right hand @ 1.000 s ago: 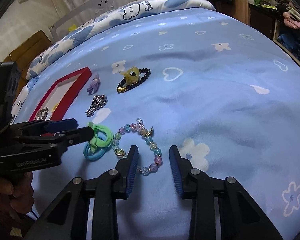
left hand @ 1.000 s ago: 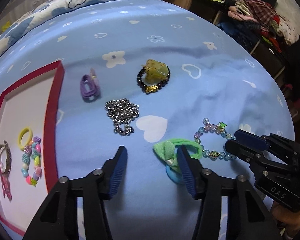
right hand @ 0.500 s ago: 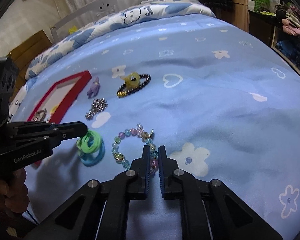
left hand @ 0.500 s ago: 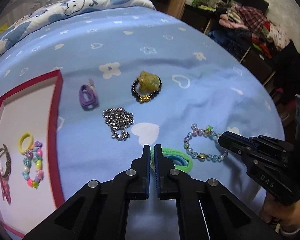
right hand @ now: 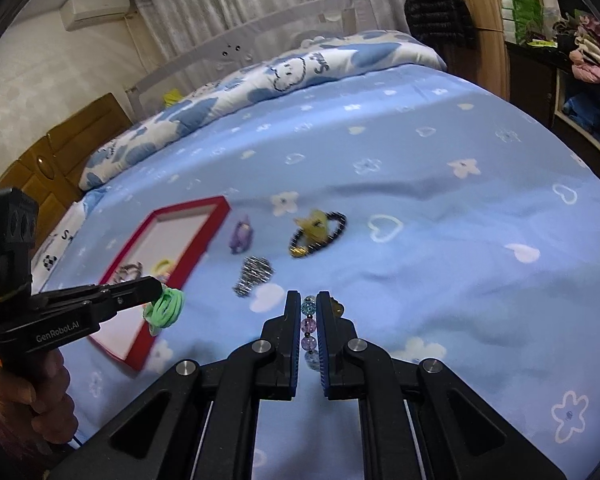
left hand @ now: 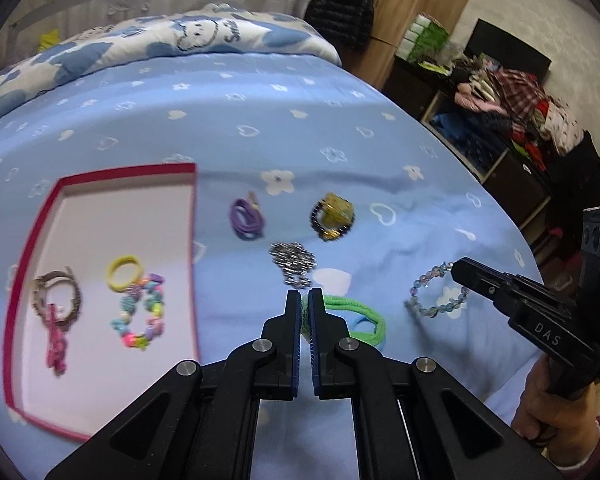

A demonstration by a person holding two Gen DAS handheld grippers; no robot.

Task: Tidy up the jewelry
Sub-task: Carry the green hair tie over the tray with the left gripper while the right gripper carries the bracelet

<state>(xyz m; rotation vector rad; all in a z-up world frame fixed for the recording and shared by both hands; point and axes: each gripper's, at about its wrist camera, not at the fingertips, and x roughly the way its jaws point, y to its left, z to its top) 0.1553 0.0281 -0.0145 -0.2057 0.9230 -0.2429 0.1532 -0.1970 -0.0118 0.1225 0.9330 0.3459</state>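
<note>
Both jaws are pinched on cargo — left gripper [left hand: 305, 300] on the green hair ties [left hand: 354, 314], right gripper [right hand: 309, 300] on the beaded bracelet [right hand: 310, 330] — and the red tray [left hand: 194, 248] lies at ten o'clock, nearer the left.

My left wrist camera sits just behind my left gripper [left hand: 305, 300] and looks forward and steeply down along its fingers at the bed [left hand: 220, 128], close above it, with the red tray [left hand: 194, 240] to its left and the room's shelves far right. My right wrist camera rides behind my right gripper [right hand: 309, 304] and looks lower and flatter across the bed [right hand: 460, 220] toward the pillow [right hand: 260, 84] and curtain. Both take in the tray [right hand: 204, 244], the loose jewelry beside it and each other's gripper at the frame edge.
</note>
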